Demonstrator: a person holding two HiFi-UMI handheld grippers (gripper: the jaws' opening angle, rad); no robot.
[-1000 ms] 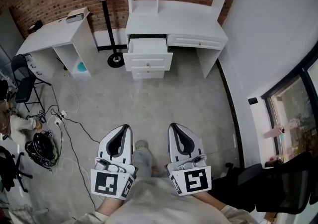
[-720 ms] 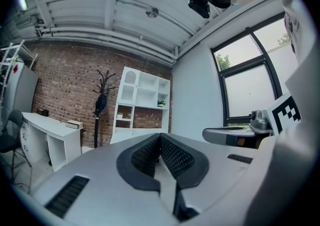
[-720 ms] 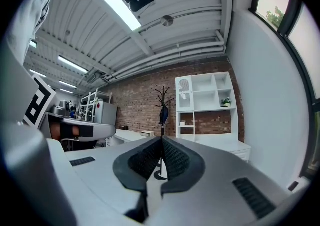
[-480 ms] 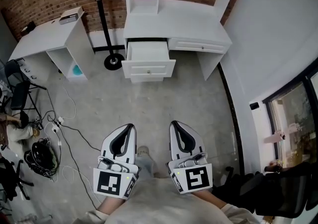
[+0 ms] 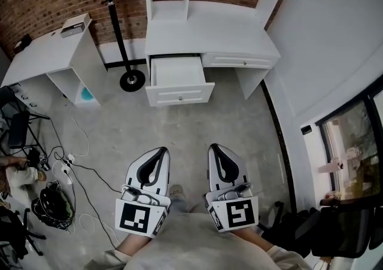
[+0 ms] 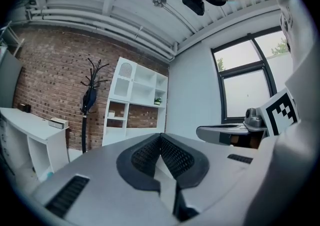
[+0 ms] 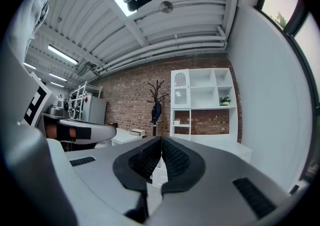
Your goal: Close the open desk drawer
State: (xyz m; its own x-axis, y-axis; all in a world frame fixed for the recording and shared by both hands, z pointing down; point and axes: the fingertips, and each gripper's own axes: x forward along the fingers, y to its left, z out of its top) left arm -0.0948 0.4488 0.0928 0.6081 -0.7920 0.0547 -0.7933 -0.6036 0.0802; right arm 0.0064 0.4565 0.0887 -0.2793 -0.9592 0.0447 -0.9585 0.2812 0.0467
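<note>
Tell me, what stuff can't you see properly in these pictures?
- Open drawer, head view: its back sits under the desk top; too small to tell whether anything's inside.
- Same drawer, gripper views: mostly blocked by the left gripper and right gripper themselves.
- Small box on the side table, head view: too small to identify.

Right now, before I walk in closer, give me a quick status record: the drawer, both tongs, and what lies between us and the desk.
drawer: pulled out, upper left of the white desk, nothing visible inside
left tongs: shut, empty, well short of the drawer
right tongs: shut, empty, well short of the drawer
path: bare concrete floor between tongs and drawer front
nearby: coat stand base just left of the drawer
task status: drawer not yet touched
</note>
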